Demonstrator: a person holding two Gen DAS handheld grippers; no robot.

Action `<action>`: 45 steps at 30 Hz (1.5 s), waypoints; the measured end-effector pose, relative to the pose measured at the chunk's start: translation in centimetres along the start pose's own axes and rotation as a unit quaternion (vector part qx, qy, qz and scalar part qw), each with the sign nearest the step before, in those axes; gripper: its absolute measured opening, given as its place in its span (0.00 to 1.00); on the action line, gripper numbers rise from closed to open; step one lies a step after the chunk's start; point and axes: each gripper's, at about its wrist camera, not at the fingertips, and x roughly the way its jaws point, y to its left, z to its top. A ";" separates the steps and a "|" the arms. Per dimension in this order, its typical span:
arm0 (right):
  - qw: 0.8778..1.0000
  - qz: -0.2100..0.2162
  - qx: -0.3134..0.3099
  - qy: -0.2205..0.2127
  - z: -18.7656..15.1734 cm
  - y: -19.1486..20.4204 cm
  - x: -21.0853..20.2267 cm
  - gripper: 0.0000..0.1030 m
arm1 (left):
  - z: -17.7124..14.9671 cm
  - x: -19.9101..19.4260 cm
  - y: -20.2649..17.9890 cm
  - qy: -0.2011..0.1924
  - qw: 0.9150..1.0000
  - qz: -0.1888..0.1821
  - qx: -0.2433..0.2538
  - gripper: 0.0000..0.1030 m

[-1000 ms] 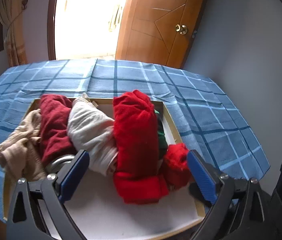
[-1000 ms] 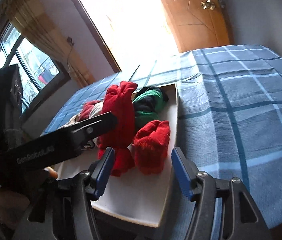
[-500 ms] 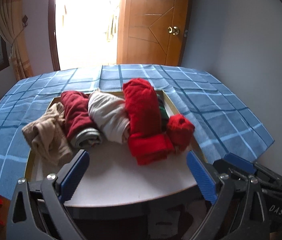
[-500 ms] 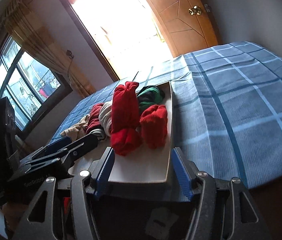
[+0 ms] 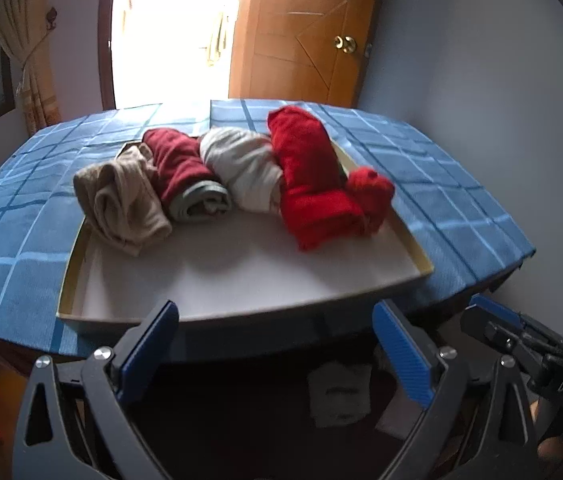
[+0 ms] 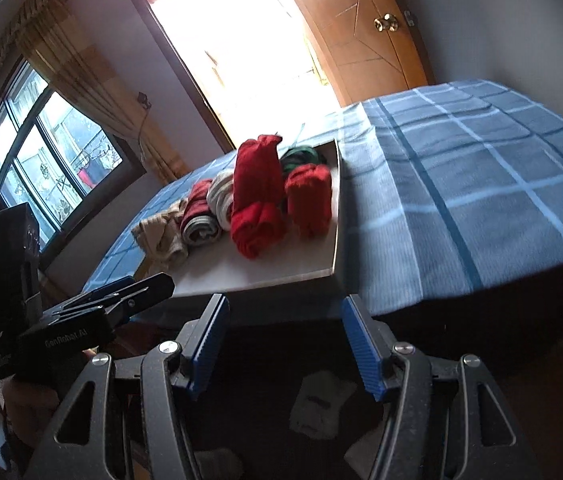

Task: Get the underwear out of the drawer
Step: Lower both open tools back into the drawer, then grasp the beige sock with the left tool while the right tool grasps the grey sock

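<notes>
A shallow white drawer (image 5: pixel 241 272) lies on a blue checked cloth (image 5: pixel 13 248). In it lie rolled garments: a beige one (image 5: pixel 121 200), a dark red and grey one (image 5: pixel 185 176), a white one (image 5: pixel 241 164), a big bright red one (image 5: pixel 309 176) and a small red one (image 5: pixel 369 196). The right wrist view shows the same drawer (image 6: pixel 273 264), the red rolls (image 6: pixel 259 196) and a green one (image 6: pixel 301 156) behind. My left gripper (image 5: pixel 275 344) is open and empty in front of the drawer's near edge. My right gripper (image 6: pixel 285 340) is open and empty too.
The cloth covers a table whose front edge drops into dark space with white scraps (image 5: pixel 337 396) on the floor. A wooden door (image 5: pixel 305 28) and a bright doorway stand behind. A window with curtains (image 6: pixel 49 140) is on the left.
Both grippers have pulled back from above the drawer to in front of and below its near edge. The garments have not moved. Both jaws stay open.
</notes>
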 end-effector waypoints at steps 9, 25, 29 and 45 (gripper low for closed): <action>1.000 0.007 0.018 0.020 -3.3 -0.8 0.0 0.60 | -3.4 -0.4 0.5 0.031 0.999 -0.007 0.027 0.96; 0.996 0.001 -0.012 0.084 -8.7 -0.5 1.0 0.60 | -10.3 2.3 3.5 0.213 0.975 -0.055 0.042 0.96; 0.995 0.010 -0.009 0.098 -9.3 -0.3 1.7 0.60 | -11.7 3.8 4.0 0.280 0.956 -0.079 0.031 0.96; 0.992 -0.001 -0.004 0.128 -10.1 -0.6 3.4 0.60 | -16.1 9.7 3.5 0.459 0.883 -0.094 -0.009 0.90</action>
